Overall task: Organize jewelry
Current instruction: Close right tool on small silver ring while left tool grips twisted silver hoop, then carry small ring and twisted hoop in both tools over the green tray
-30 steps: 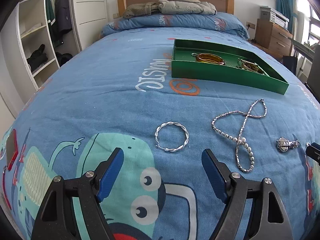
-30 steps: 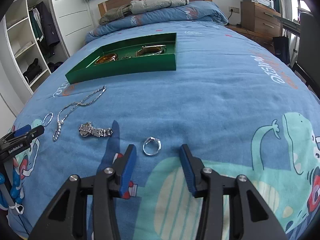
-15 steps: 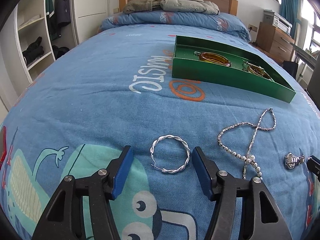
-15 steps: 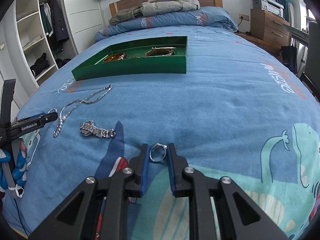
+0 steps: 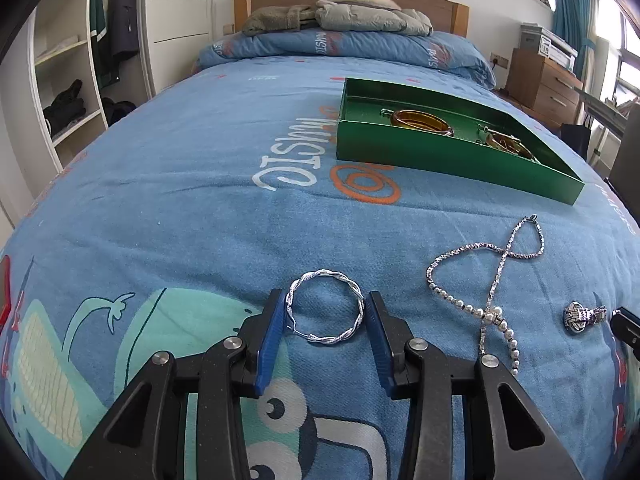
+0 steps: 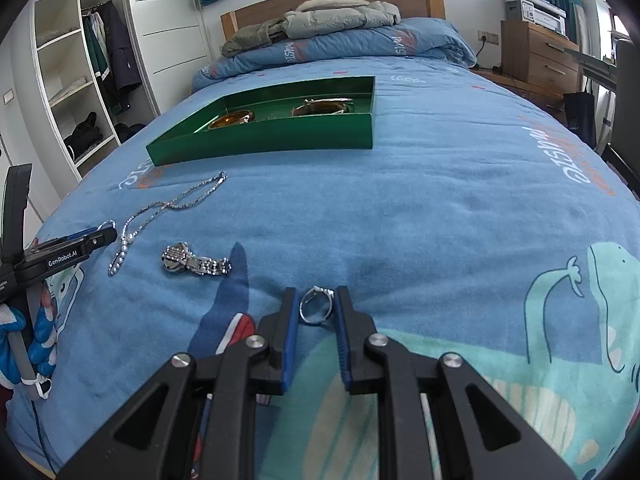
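A twisted silver hoop (image 5: 332, 340) lies on the blue bedspread between the blue pads of my left gripper (image 5: 325, 296). Its jaws are closing, and the pads touch the hoop's left and right sides. My right gripper (image 6: 317, 291) is shut on a small silver ring (image 6: 314, 321), which stands on edge between its pads. A pearl and chain necklace (image 5: 496, 312) and a silver watch (image 5: 578, 316) lie on the bed between the two grippers. The green tray (image 5: 440, 160) sits further up the bed with an amber bangle (image 5: 420, 122) and gold pieces (image 5: 508, 144) inside.
The right wrist view shows the left gripper (image 6: 92, 238) at the far left, next to the necklace (image 6: 176, 204) and watch (image 6: 192, 262), with the tray (image 6: 264, 140) beyond. Jackets lie on the pillow end. Open shelves stand left, a wooden dresser right.
Both grippers closed in: the left jaws narrowed around the hoop until the pads reached it. The right jaws shut on the ring half a second ago and have held still since.
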